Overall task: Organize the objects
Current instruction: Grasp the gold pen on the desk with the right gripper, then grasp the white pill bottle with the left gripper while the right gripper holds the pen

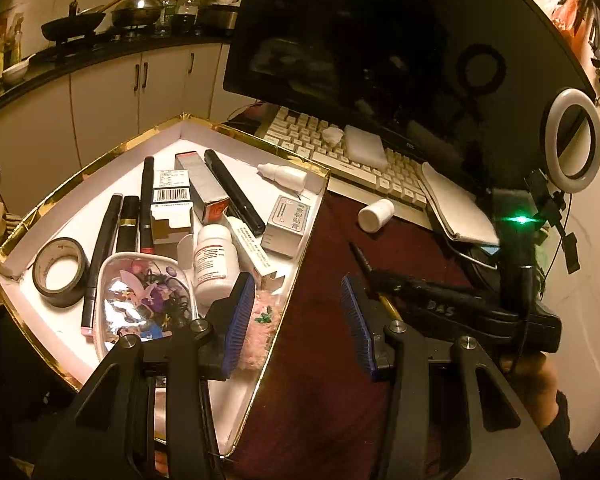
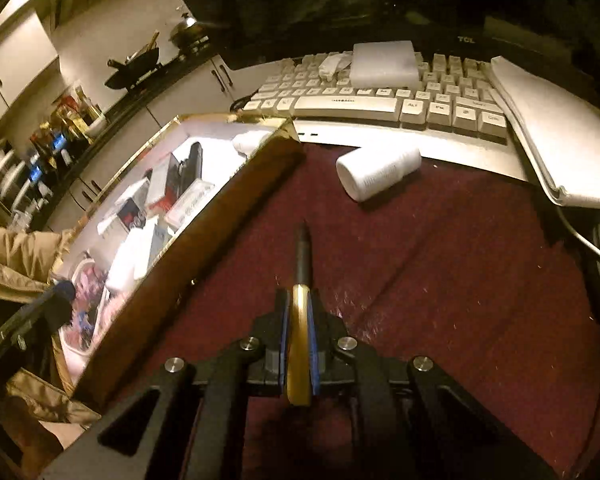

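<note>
A gold-rimmed white box [image 1: 236,138] on the dark red table holds pens, small cartons, a white pill bottle [image 1: 214,262], a roll of black tape [image 1: 60,272] and a clear pouch [image 1: 144,296]. My left gripper [image 1: 298,320] is open and empty, straddling the box's right wall. My right gripper [image 2: 299,320] is shut on a gold and black pen [image 2: 302,256], held just above the red cloth beside the box [image 2: 204,216]. The pen also shows in the left wrist view [image 1: 364,260]. A white bottle [image 2: 376,174] lies on its side ahead of the pen.
A beige keyboard [image 2: 380,104] with a white block [image 2: 382,62] on it lies beyond the red cloth, under a dark monitor [image 1: 380,40]. A white notebook [image 2: 560,136] lies at the right. A ring light [image 1: 574,140] stands at the far right.
</note>
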Available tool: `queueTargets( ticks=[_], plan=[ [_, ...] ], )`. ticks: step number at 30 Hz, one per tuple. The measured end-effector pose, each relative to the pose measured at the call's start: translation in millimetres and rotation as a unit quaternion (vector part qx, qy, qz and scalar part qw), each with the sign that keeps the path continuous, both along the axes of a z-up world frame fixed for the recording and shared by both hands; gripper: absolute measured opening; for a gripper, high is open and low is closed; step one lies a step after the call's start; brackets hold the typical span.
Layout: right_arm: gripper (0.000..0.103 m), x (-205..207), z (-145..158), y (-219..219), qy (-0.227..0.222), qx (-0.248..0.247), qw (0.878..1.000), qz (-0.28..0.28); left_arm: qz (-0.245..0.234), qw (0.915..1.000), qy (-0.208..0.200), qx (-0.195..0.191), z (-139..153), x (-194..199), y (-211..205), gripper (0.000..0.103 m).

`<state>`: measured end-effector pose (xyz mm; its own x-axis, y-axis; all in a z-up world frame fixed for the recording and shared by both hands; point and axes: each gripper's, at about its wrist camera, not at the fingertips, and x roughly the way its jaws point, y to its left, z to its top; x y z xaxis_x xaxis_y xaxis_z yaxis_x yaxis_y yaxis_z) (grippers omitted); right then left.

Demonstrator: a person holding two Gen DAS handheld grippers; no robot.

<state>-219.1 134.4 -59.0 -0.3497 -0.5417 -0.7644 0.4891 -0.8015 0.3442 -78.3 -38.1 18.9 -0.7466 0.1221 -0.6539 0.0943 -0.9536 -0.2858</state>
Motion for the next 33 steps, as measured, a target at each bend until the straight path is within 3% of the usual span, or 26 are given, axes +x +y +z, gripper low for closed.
queueTargets(
  ticks=[4,10,14,16,20,21,22,23,29,33],
  plan=[
    [0.007,6.6,-7.1,-13.1,0.002,0.023,1.000,0.020,0.006,1.0000,-0.006,-0.005,0.2,-0.4,-0.9,0.045],
    [0.008,18.0,2.9,-0.6,0.035,0.015,0.999,0.015,0.002,0.9999,-0.007,-0.007,-0.1,-3.0,4.3,0.044],
    [0.029,13.8,-1.1,2.3,0.039,0.030,0.999,0.011,-0.006,0.9999,-0.013,-0.006,-3.9,-6.6,11.5,0.044],
    [0.029,12.6,-4.5,-0.7,0.035,0.034,0.999,0.017,-0.009,0.9998,-0.016,-0.008,-5.3,-7.7,14.6,0.045],
    [0.027,15.0,-6.2,-8.6,0.059,0.060,0.996,0.013,-0.009,0.9997,-0.019,-0.012,-6.5,-10.9,16.6,0.044],
    [0.023,14.9,-6.0,-10.6,0.065,0.069,0.995,0.012,-0.009,0.9997,-0.019,-0.012,-6.6,-11.3,16.6,0.044],
    [0.011,14.6,-6.5,-11.7,0.069,0.077,0.995,0.010,-0.008,0.9997,-0.021,-0.013,-6.5,-12.3,16.9,0.045],
    [0.008,14.3,-7.0,-12.7,0.075,0.087,0.993,0.008,-0.008,0.9996,-0.021,-0.014,-6.5,-12.8,17.1,0.045],
    [0.006,19.7,-4.2,4.3,0.073,0.083,0.994,0.008,-0.018,0.9993,-0.025,-0.019,-4.8,-18.4,27.0,0.044],
    [0.006,25.6,-2.7,39.0,0.069,0.070,0.995,-0.026,-0.035,0.9989,-0.022,-0.021,-0.9,-27.5,40.1,0.045]
  ],
)
